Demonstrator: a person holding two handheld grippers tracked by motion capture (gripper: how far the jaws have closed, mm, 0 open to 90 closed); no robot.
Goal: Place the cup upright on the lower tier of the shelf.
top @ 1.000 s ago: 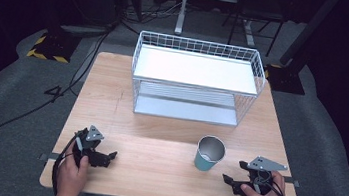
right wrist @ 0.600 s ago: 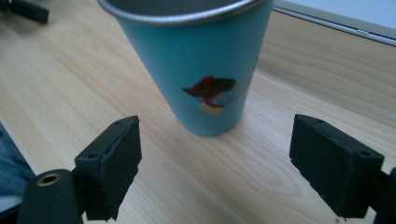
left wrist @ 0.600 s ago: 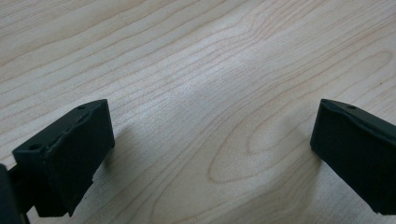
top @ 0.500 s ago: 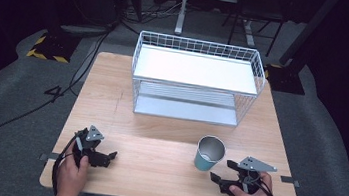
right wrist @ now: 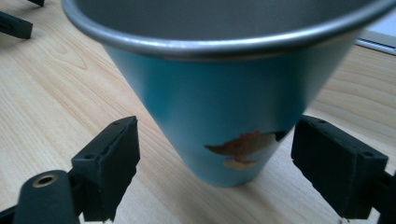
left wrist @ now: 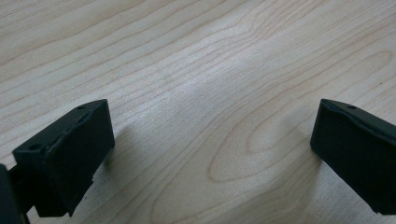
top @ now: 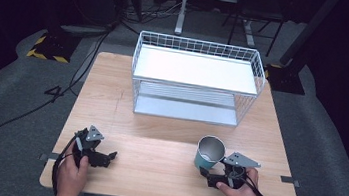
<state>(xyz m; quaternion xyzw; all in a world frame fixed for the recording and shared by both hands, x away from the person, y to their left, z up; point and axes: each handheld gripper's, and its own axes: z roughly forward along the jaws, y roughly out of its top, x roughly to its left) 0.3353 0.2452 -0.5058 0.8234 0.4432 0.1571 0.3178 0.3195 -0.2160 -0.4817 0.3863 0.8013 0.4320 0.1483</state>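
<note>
A teal metal cup [top: 209, 152] with a worn patch near its base [right wrist: 224, 107] stands upright on the wooden table [top: 153, 176], right of centre near the front. My right gripper [top: 206, 174] [right wrist: 219, 140] lies low at the cup's near side. Its jaws have just been opening and now stand on either side of the cup's foot, with a gap on both sides. My left gripper [top: 111, 156] [left wrist: 210, 116] rests at the front left, wide open over bare wood with nothing between its fingers.
A white wire rack [top: 195, 80] with two shelves stands at the back middle of the table, a short way behind the cup. Dark floor with cables and stands surrounds the table.
My right gripper has slid left and a little down, from the front right edge up to the cup. The cup and my left gripper have stayed put.
</note>
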